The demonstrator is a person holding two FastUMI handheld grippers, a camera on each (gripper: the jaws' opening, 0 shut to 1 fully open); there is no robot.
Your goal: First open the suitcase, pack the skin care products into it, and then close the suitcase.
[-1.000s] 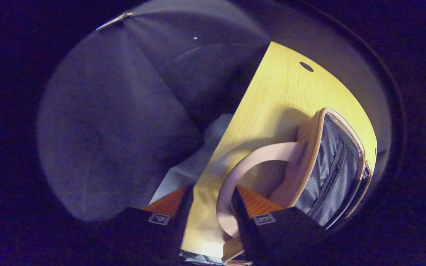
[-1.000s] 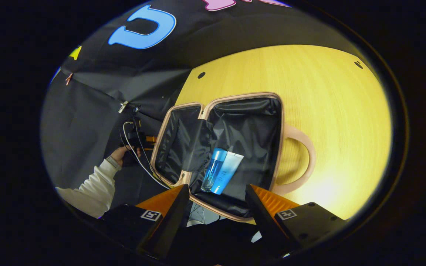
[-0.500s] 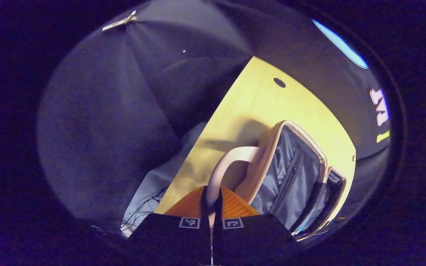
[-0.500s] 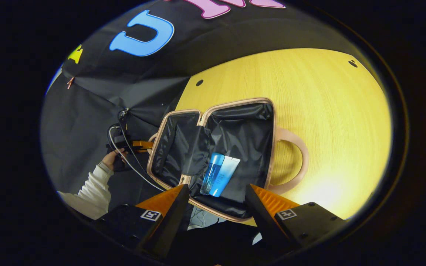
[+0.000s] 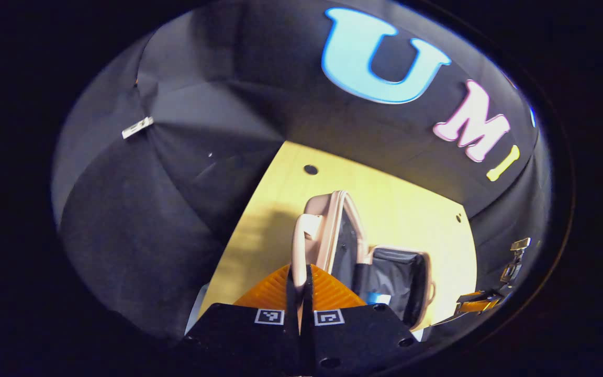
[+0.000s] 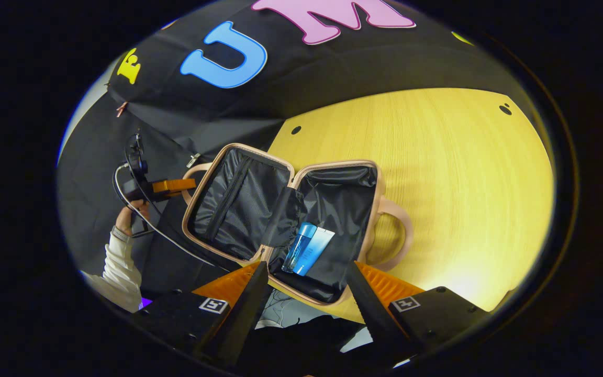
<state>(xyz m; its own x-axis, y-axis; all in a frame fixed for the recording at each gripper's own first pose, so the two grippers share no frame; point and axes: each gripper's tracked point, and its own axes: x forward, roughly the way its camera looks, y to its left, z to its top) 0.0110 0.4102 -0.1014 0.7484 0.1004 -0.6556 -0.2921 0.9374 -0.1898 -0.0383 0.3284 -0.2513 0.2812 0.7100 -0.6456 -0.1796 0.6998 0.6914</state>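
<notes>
While the lid handle (image 5: 301, 241) is being pinched between the fingers of the left gripper (image 5: 300, 280), which are clenched on it with no gap showing, the lid (image 5: 333, 230) is being stood near upright at 12 o'clock of those jaws in the left gripper view. In the right gripper view the right gripper (image 6: 306, 293) is being held with its jaws released and nothing between them, low at 6 o'clock of the suitcase (image 6: 280, 209). The blue bottle (image 6: 299, 246) and the tube (image 6: 314, 250) are lying side by side, touching, in the base half (image 6: 343, 220), toward its near edge. The base handle (image 6: 398, 230) is resting on the table (image 6: 464, 183) at 3 o'clock of the base.

Judged step: closing. The lid is best swung over along the hinge arc toward the base, grip kept firm on the handle so it is not slipping out. The loose lining flap (image 6: 283, 217) at the hinge is likely to be caught in the seam, so it should be watched. The free right gripper could be used to steady the base, since the light case may be sliding on the smooth table.
</notes>
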